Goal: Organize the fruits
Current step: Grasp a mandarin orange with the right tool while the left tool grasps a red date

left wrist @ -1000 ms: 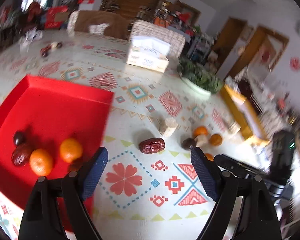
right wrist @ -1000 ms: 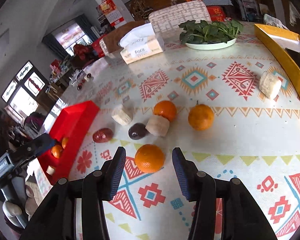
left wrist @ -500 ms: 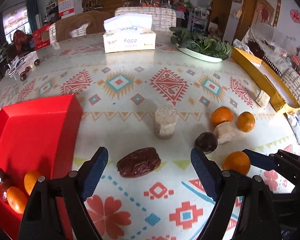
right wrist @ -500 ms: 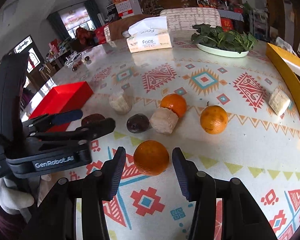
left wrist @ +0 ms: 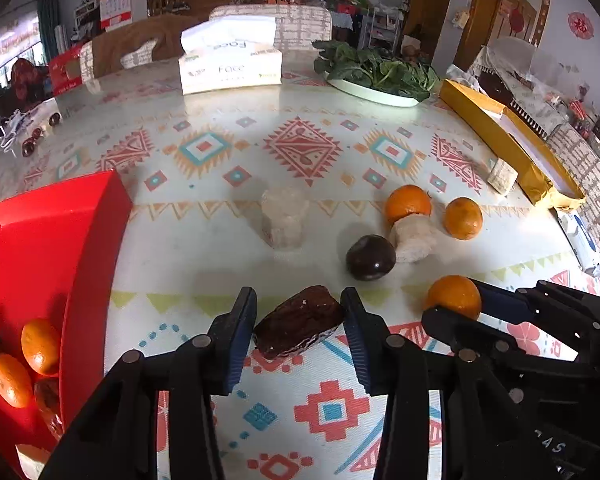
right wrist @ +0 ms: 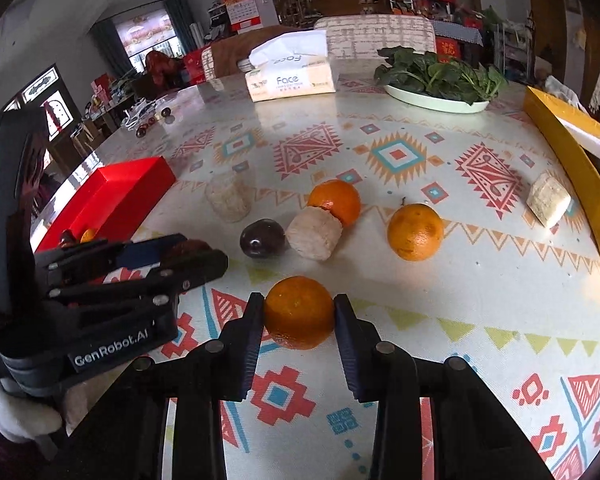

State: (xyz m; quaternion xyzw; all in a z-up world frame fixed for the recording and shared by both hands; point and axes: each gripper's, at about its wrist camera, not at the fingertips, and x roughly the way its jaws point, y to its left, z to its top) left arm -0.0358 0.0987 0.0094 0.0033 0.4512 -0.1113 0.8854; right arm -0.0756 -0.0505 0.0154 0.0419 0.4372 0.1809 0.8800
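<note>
The left gripper is closing its jaws on a brown date, pinching both ends. The right gripper is closing its jaws around an orange, pads touching its sides on the table.

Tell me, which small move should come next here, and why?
Probably finish closing, then lift both. The left gripper is closing around the wrinkled dark-red date, the right gripper around the round orange tangerine; both fruits lie on the table, outside the red tray.
</note>
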